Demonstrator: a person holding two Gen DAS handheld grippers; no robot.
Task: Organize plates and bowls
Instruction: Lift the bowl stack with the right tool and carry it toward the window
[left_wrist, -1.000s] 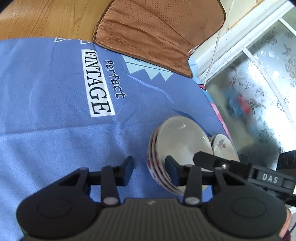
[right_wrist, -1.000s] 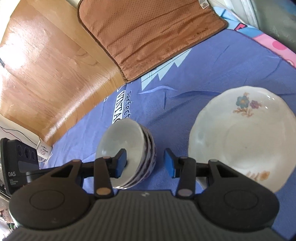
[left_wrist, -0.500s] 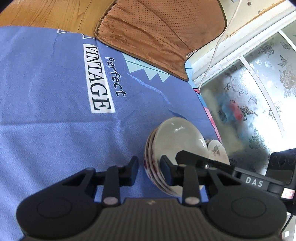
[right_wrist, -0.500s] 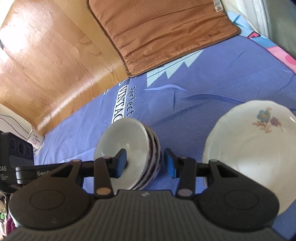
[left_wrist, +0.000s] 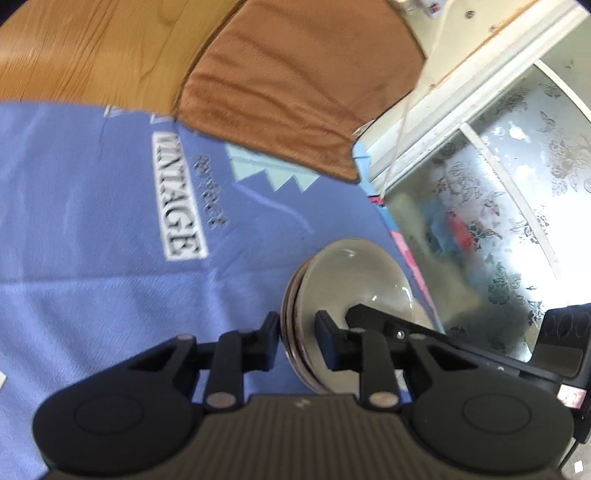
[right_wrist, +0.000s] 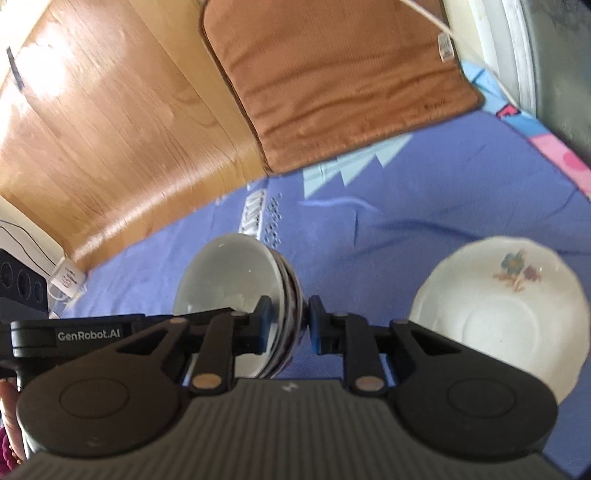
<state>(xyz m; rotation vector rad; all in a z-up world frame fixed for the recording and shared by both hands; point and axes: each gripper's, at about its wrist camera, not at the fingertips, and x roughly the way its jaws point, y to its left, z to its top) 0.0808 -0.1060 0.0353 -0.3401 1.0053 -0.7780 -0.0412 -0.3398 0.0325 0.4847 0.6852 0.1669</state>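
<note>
Daylight is pouring through the frosted window (left_wrist: 517, 206) and glaring off the wooden floor (right_wrist: 48, 48) — both fisheye views are bending hard at the edges and smearing with motion blur — the cloth's lettering (left_wrist: 179, 199) is blurring most

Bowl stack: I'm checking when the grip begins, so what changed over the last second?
Both claws have just been closing and now clamp the bowl stack by opposite rims: left claw, right claw. A second ago both stood open around the rims. The plate still lies on the blue cloth.
</note>
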